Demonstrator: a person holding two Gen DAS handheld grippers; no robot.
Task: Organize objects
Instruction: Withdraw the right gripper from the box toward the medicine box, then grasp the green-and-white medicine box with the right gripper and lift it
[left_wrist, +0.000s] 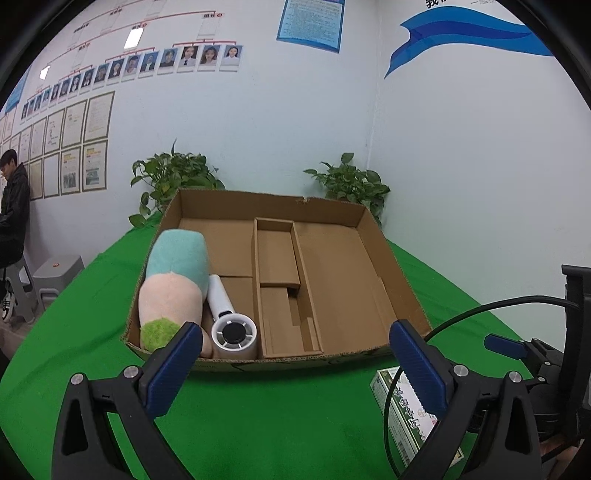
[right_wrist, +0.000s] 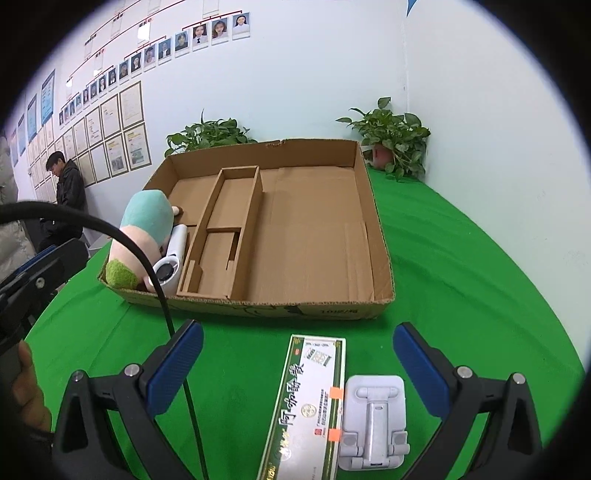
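An open cardboard box (left_wrist: 388, 266) (right_wrist: 376, 236) with dividers sits on the green table. Its left compartment holds a plush toy (left_wrist: 173, 288) (right_wrist: 144, 229) and a white handheld fan (left_wrist: 229, 321) (right_wrist: 171, 258). A long green-and-white carton (right_wrist: 310, 402) (left_wrist: 402, 413) lies in front of the box, with a white folding phone stand (right_wrist: 373, 421) beside it. My left gripper (left_wrist: 295, 369) is open and empty, just before the box's front wall. My right gripper (right_wrist: 297, 369) is open and empty, with the carton and stand between its fingers.
Two potted plants (left_wrist: 173, 177) (left_wrist: 351, 181) stand behind the box by the wall. A black cable (right_wrist: 170, 314) crosses the right wrist view. A person (left_wrist: 13, 206) sits at far left beside grey stools (left_wrist: 55, 273). The right gripper's body (left_wrist: 546, 354) shows at the left view's right edge.
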